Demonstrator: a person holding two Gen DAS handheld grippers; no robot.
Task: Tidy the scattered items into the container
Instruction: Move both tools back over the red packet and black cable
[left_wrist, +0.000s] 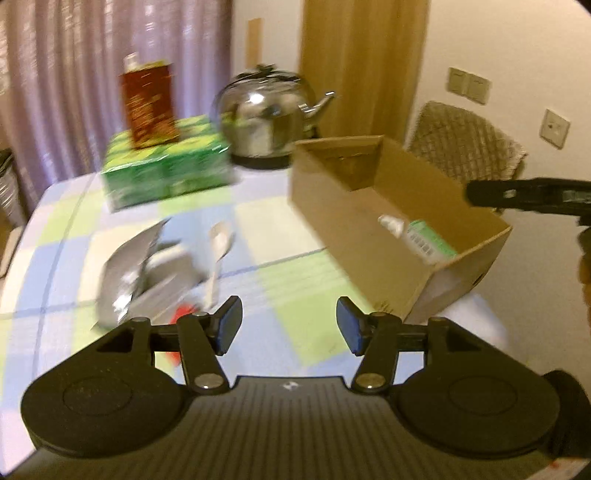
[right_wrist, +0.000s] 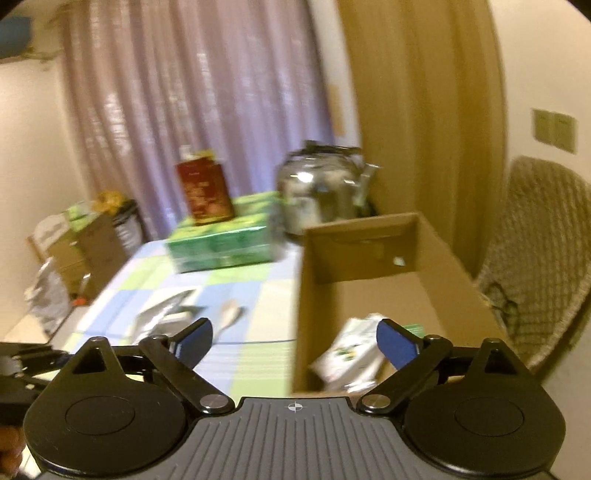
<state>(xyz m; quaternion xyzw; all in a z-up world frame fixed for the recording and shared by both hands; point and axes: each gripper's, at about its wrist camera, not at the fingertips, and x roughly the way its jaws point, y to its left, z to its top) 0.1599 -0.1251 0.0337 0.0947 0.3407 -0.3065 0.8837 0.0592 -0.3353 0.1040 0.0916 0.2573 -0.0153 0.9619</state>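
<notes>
On the checked table (left_wrist: 74, 206), a spoon (left_wrist: 218, 254) and foil packet (left_wrist: 136, 273) lie left of the box (left_wrist: 343, 229), which holds a tube (left_wrist: 417, 232). Both grippers, left (left_wrist: 288, 326) and right (right_wrist: 295, 345), hang spread and empty. The crumpled foil could slip a shallow pinch.

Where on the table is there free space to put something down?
The tablecloth is bare between the spoon and the cardboard box, and in front of the green pack. It is crowded at the foil packets beside the spoon, and behind, where the kettle stands.
</notes>
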